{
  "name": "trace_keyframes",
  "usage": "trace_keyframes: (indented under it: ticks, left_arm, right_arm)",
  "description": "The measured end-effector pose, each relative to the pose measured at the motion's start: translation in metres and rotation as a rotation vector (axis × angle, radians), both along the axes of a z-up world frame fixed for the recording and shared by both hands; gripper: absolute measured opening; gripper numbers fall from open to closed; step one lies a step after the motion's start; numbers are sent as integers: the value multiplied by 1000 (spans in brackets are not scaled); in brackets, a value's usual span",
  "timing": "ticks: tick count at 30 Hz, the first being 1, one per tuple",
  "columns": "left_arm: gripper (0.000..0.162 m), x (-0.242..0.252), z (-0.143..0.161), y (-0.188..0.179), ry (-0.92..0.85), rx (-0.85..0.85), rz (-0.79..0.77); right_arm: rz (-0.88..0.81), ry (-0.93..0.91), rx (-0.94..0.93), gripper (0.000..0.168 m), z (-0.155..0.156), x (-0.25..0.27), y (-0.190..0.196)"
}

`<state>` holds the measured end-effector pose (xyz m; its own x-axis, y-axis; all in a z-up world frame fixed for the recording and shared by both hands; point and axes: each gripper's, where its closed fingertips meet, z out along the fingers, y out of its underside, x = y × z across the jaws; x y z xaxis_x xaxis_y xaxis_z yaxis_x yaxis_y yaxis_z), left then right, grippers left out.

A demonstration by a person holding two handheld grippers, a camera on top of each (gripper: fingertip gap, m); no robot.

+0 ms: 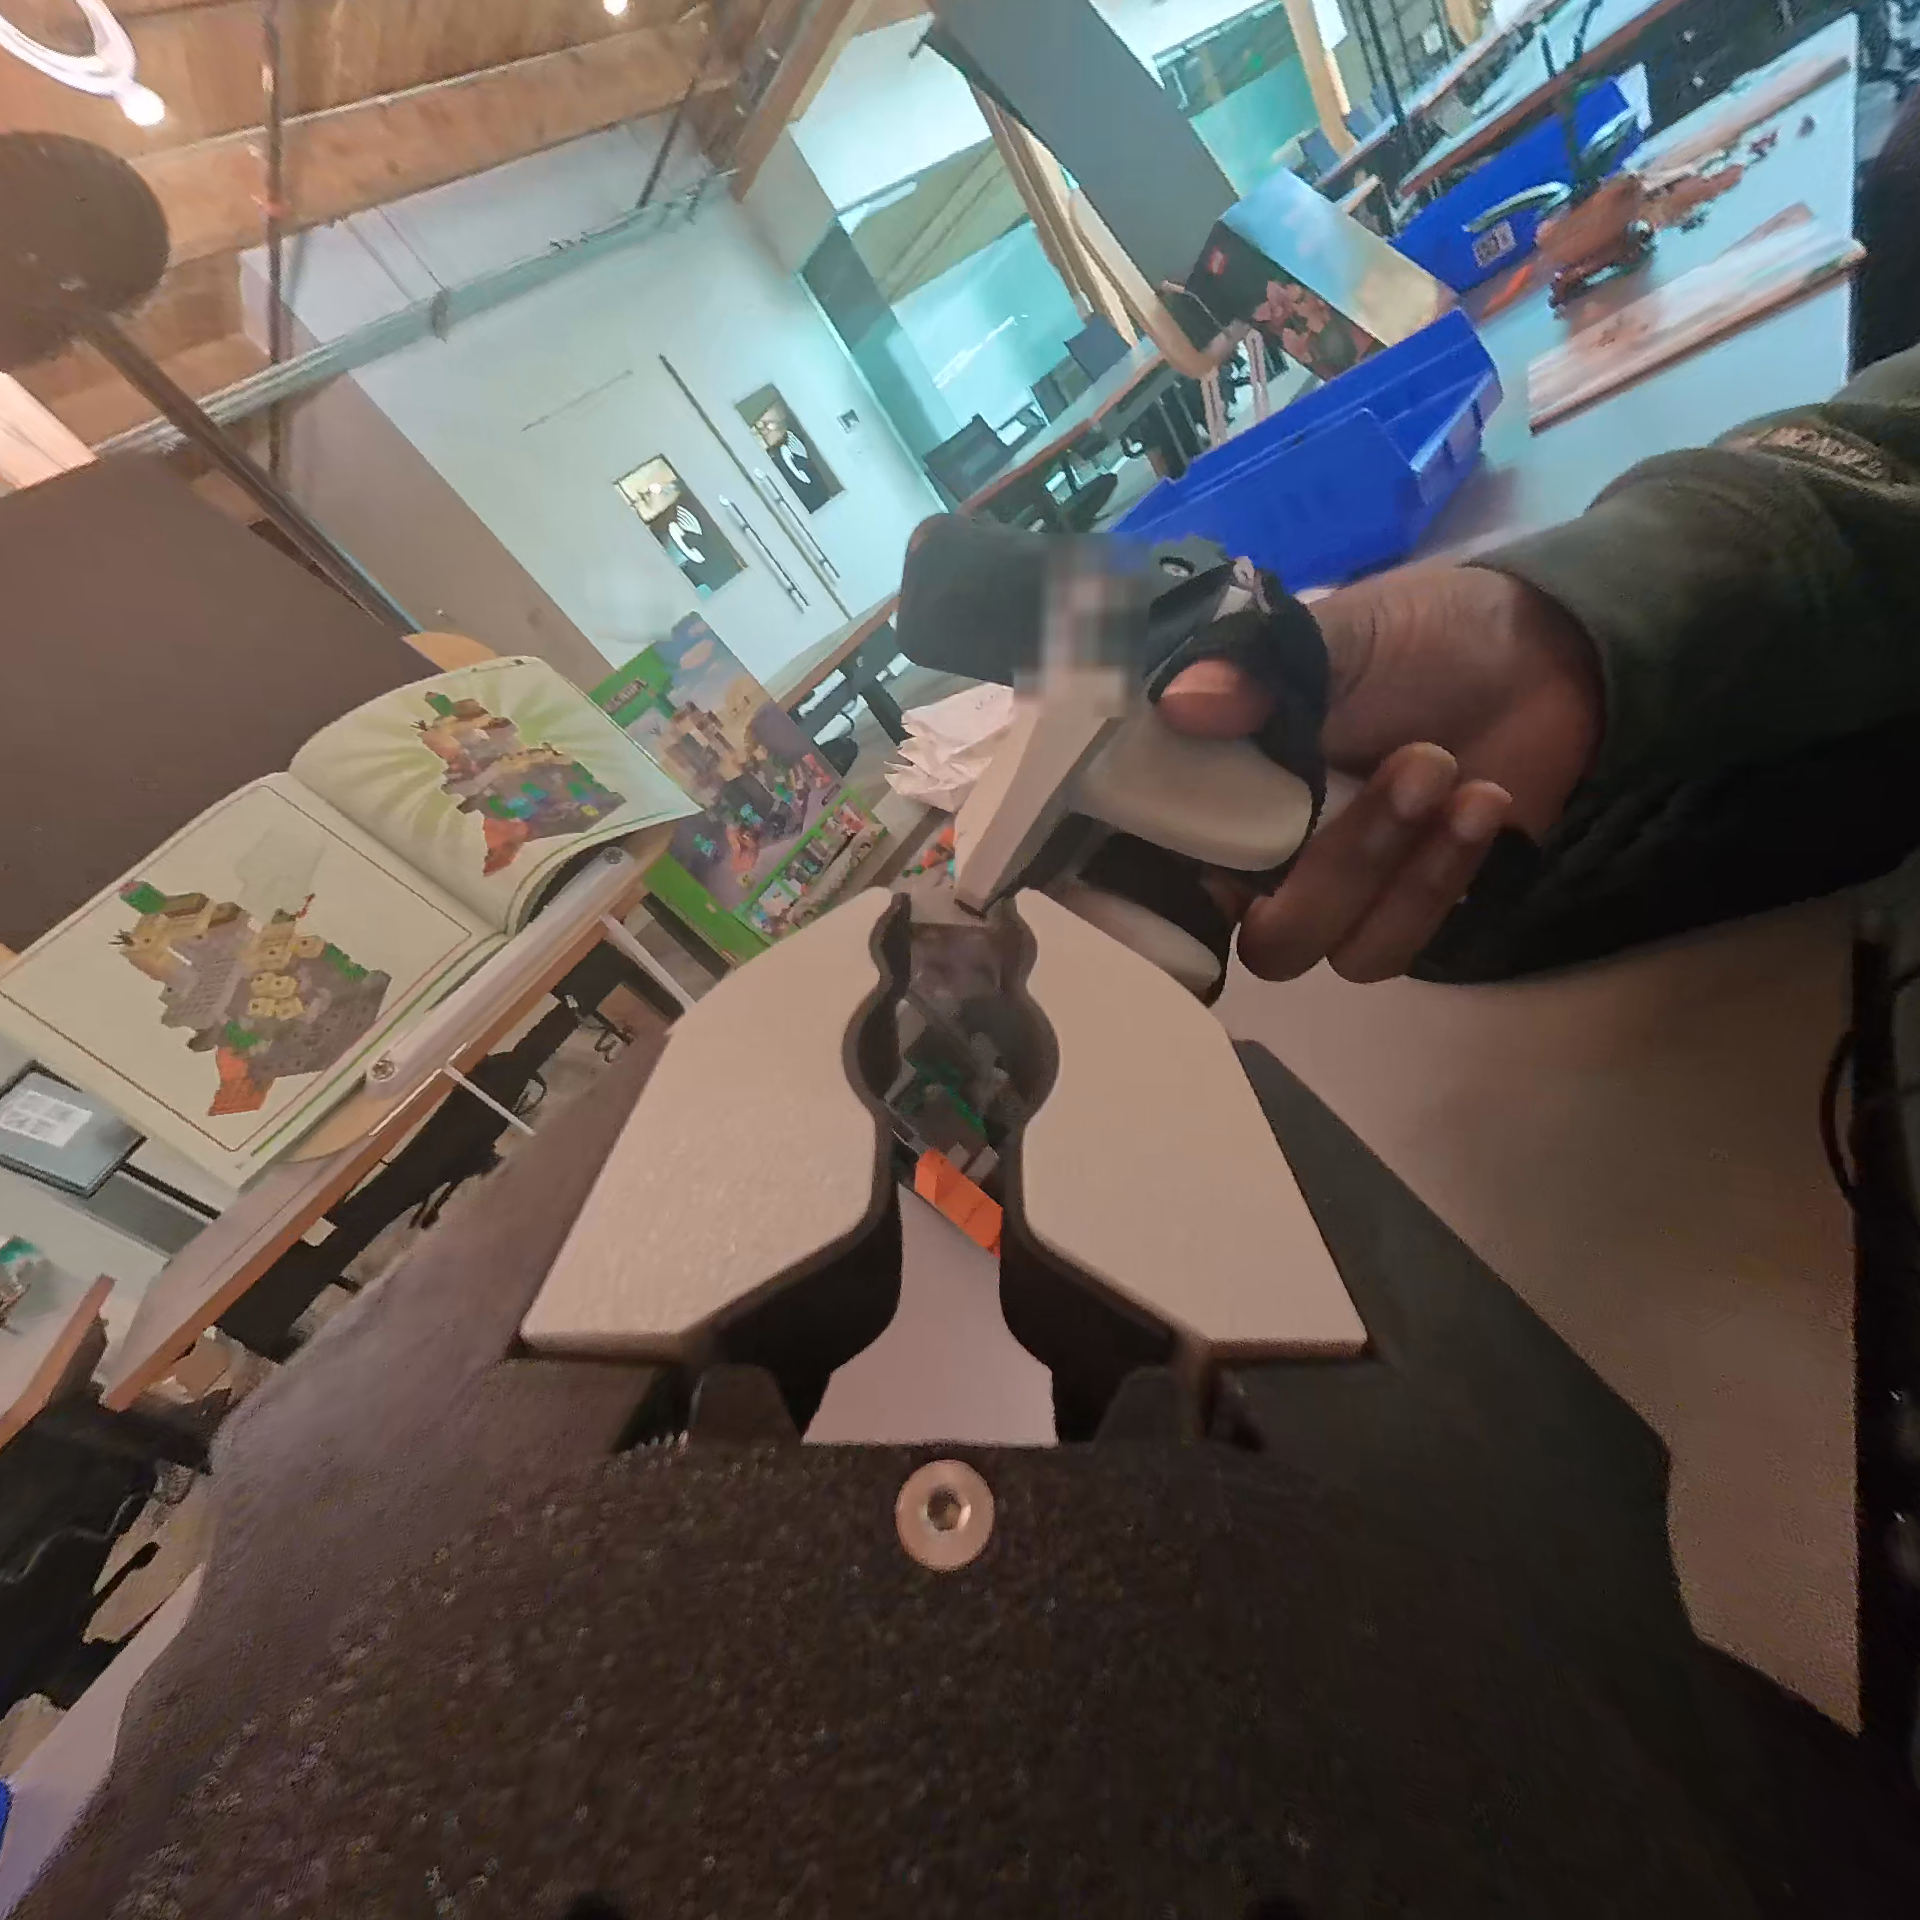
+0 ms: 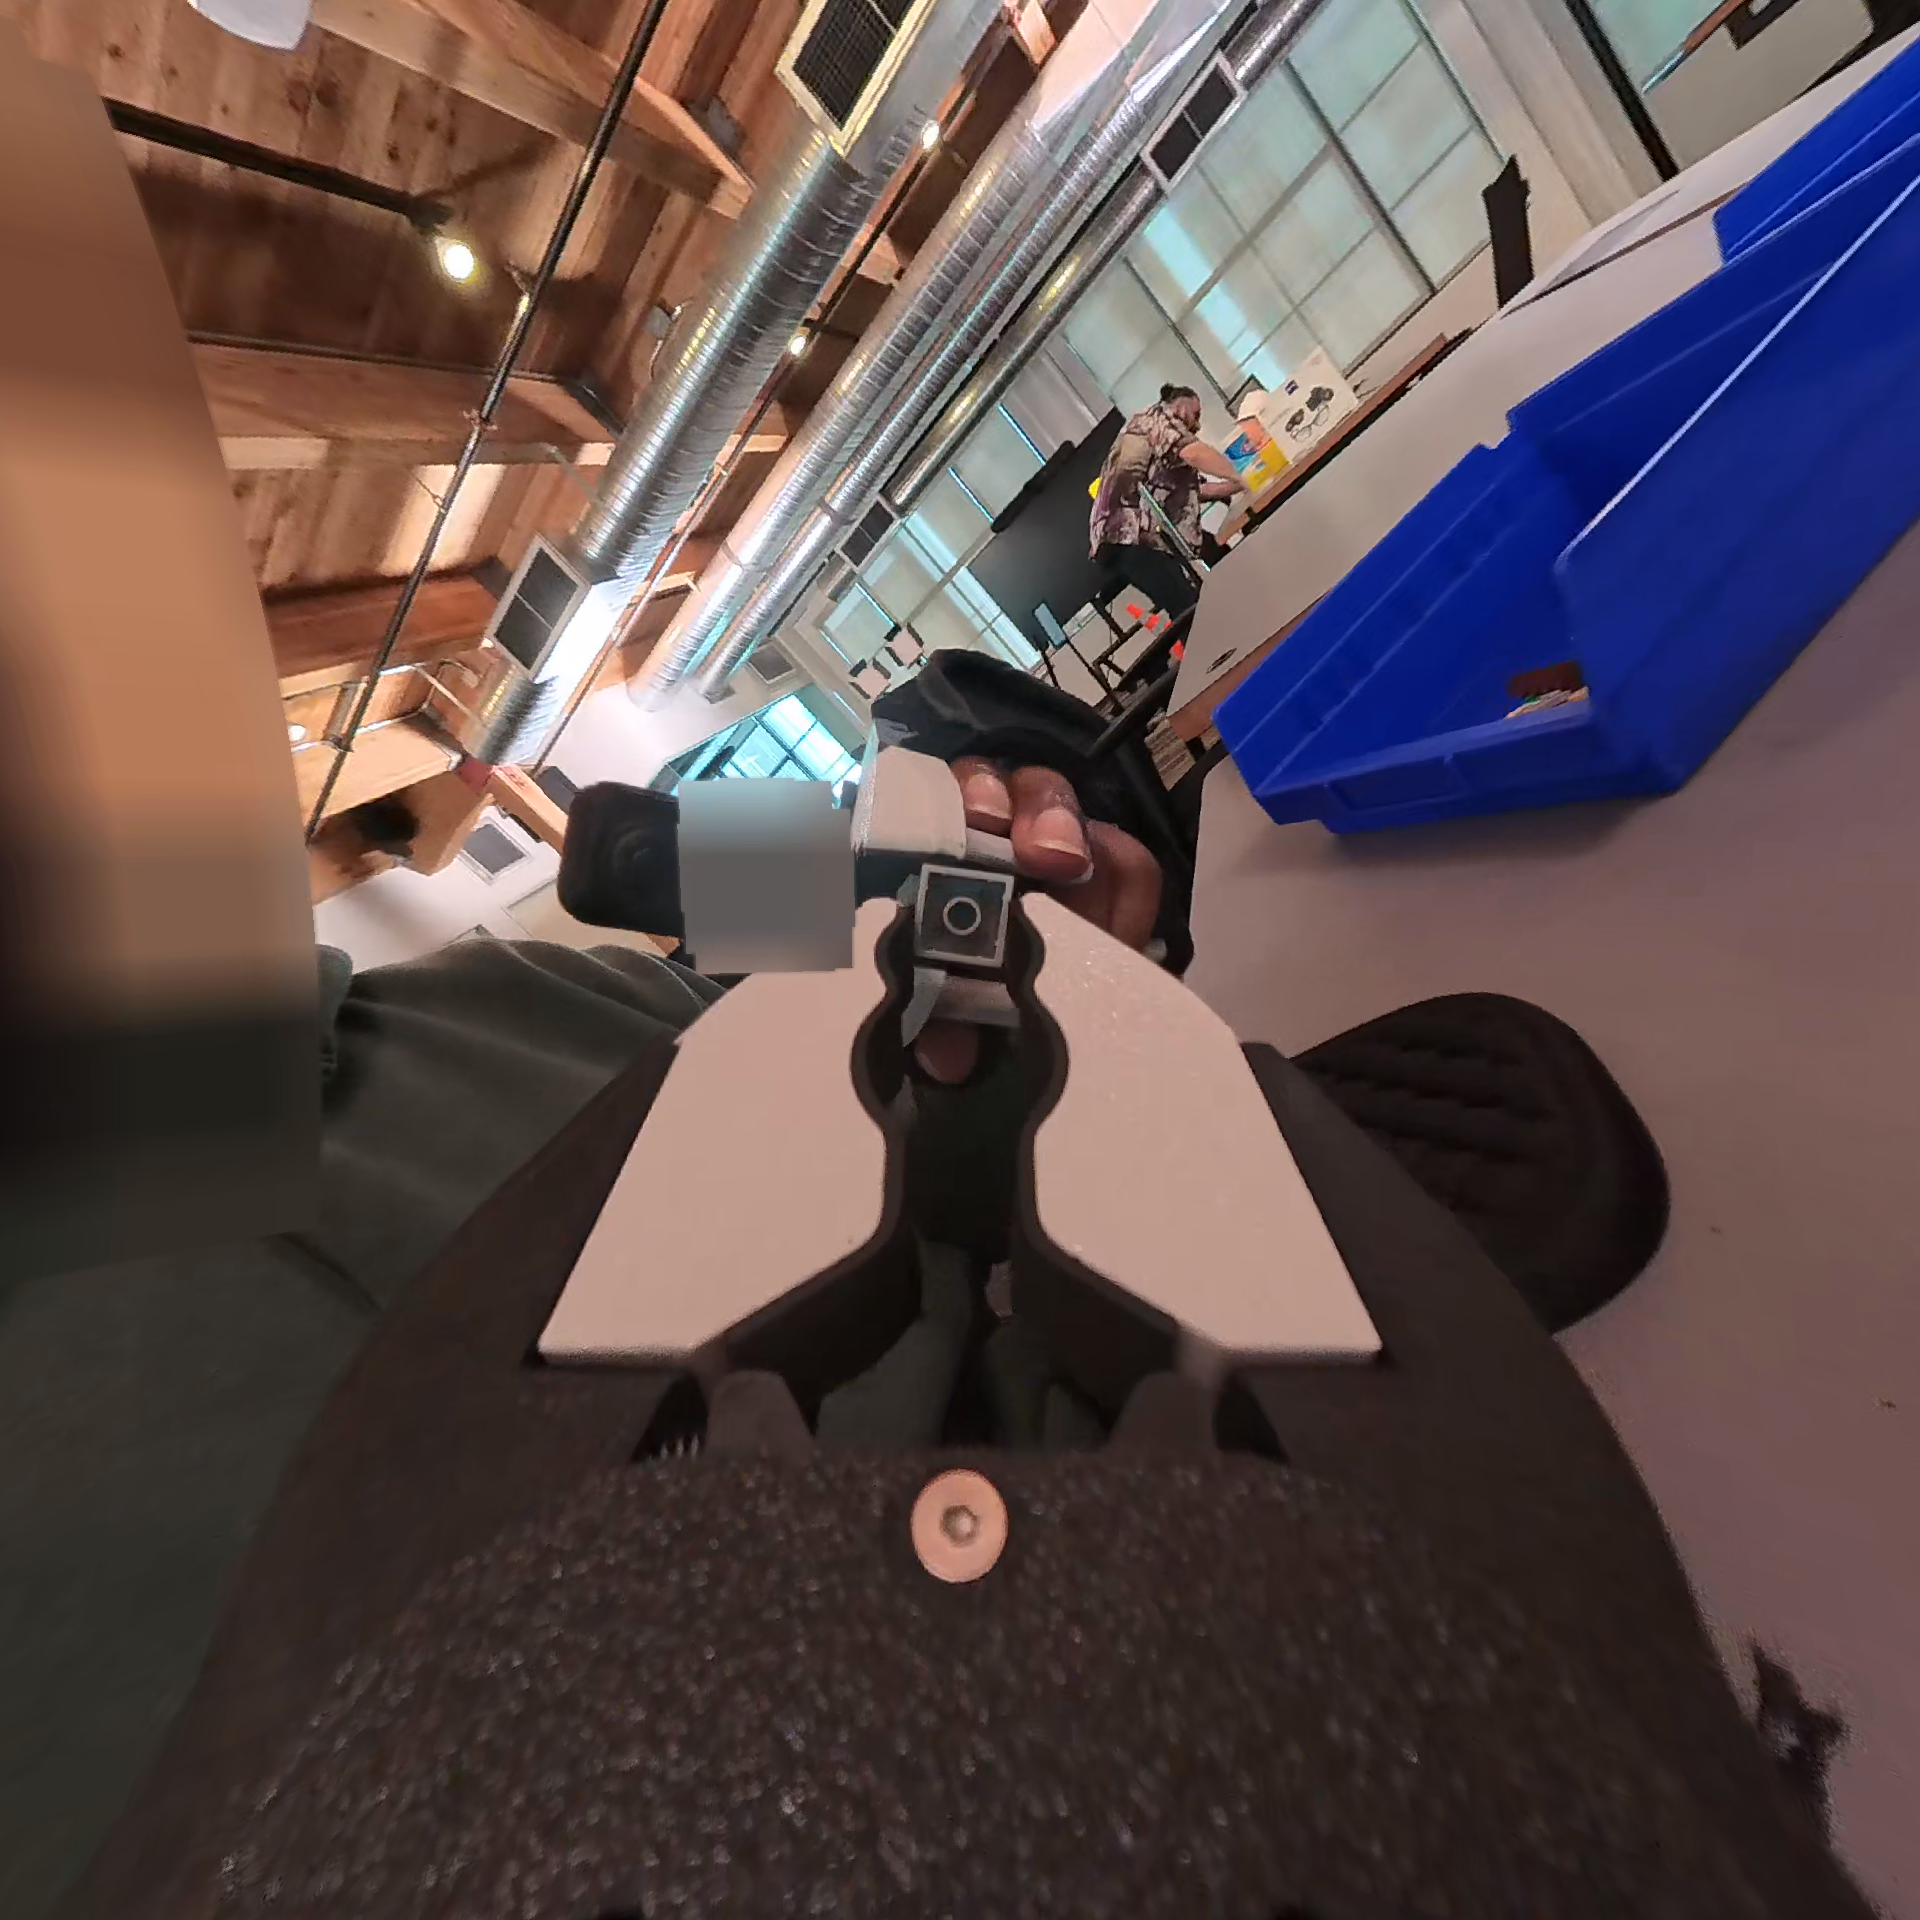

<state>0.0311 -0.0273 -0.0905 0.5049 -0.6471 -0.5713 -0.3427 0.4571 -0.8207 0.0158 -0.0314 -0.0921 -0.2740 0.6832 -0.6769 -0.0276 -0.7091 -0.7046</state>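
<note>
My left gripper (image 1: 954, 920) is shut on a small brick model (image 1: 951, 1049) of grey, green and orange bricks, seen in the gap between its pale fingers (image 1: 758, 1143). My right gripper (image 2: 958, 940) is shut on a small dark grey square brick (image 2: 962, 914) with one round stud. The two grippers face each other tip to tip just above the grey table (image 1: 1507, 1195). In the left wrist view the right gripper (image 1: 982, 896), held by a hand (image 1: 1403, 748), touches the model's top end. In the right wrist view the left gripper's fingers (image 2: 909, 805) lie just behind the square brick.
An open instruction book (image 1: 312, 904) stands at the left, with a brick set box (image 1: 748, 790) and crumpled white paper (image 1: 945, 748) beyond the model. Blue bins (image 1: 1340, 468) (image 2: 1558, 582) sit on the table at the right. A person (image 2: 1153, 488) sits at a far desk. My left and right fingertips are right by each other.
</note>
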Motion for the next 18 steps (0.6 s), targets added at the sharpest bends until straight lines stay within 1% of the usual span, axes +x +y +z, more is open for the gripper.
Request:
trace_keyframes:
  ticks: [3, 4, 6, 10, 12, 15, 18]
  left_arm:
    - [16, -8, -1, 4, 27, -5, 23]
    - [16, -17, 1, 8, 37, -1, 53]
    - [16, -48, 6, 23, 59, -4, 169]
    - [16, -137, 6, 60, 116, -95, 462]
    - [16, -182, -5, 77, 152, -192, 605]
    - [17, -234, -30, 94, 196, -371, 757]
    - [16, -267, -59, 103, 235, -549, 859]
  right_arm:
    - [-12, -24, 18, 18, -3, 6, 3]
    - [-21, -30, 23, 23, -3, 11, 7]
    - [-70, -92, 71, 30, -9, 26, 17]
    - [-303, -354, 280, 31, -37, 78, 53]
    - [-411, -520, 365, 31, -54, 111, 71]
    - [-537, -760, 456, 29, -77, 164, 92]
    - [-551, -914, 466, 28, -98, 201, 96]
